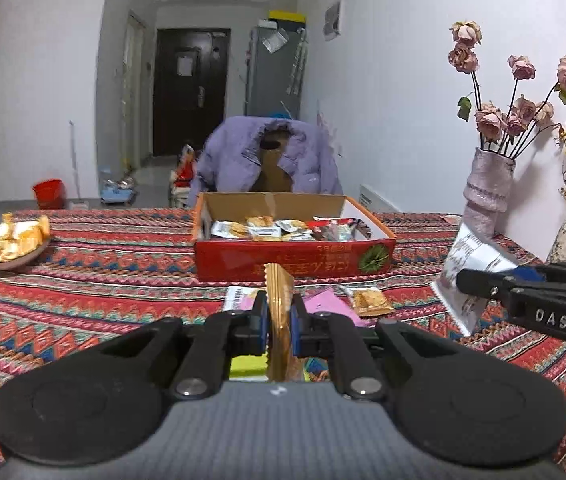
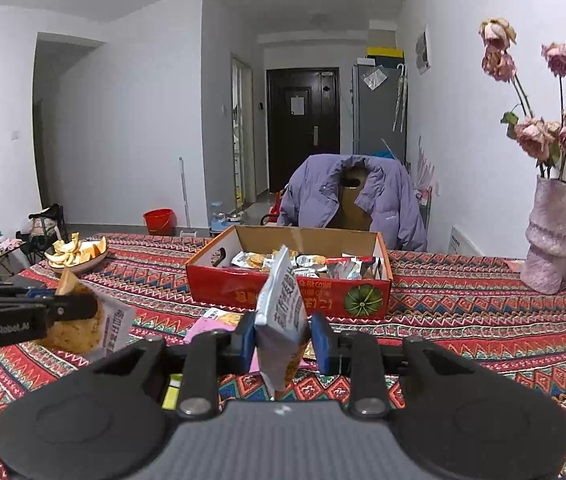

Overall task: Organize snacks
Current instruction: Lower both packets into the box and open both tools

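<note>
Tablecloth [image 1: 83, 280]: orange peels [image 1: 11, 238], prob.

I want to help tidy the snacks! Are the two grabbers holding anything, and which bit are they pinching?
Yes, both. The left gripper pinches a gold-edged snack packet around its middle. The right gripper pinches a white snack packet at its lower half.
</note>
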A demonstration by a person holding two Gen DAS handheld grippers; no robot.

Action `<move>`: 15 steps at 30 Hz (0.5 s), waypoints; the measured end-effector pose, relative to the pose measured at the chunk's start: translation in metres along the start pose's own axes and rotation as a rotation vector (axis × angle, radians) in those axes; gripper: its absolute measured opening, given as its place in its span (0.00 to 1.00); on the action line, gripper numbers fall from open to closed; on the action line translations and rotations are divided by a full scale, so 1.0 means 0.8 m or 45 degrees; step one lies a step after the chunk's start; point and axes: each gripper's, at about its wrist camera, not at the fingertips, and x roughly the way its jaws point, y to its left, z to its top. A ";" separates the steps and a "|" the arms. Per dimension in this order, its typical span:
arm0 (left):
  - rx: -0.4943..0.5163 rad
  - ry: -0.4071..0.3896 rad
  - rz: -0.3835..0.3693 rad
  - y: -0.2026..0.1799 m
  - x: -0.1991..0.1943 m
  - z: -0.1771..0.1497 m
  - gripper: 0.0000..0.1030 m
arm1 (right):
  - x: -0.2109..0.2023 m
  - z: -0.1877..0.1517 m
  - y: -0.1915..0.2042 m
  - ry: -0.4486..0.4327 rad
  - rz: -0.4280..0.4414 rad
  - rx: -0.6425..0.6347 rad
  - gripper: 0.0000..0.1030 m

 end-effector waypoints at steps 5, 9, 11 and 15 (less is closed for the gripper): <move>0.006 0.057 -0.077 0.010 0.064 0.050 0.11 | 0.058 0.027 -0.024 0.064 0.042 -0.003 0.28; 0.023 0.114 -0.105 0.016 0.134 0.099 0.11 | 0.118 0.057 -0.042 0.119 0.056 -0.044 0.28; 0.019 0.161 -0.104 0.019 0.174 0.122 0.11 | 0.151 0.075 -0.050 0.148 0.070 -0.058 0.28; -0.064 0.285 -0.129 0.031 0.259 0.158 0.11 | 0.231 0.117 -0.066 0.209 0.101 -0.052 0.28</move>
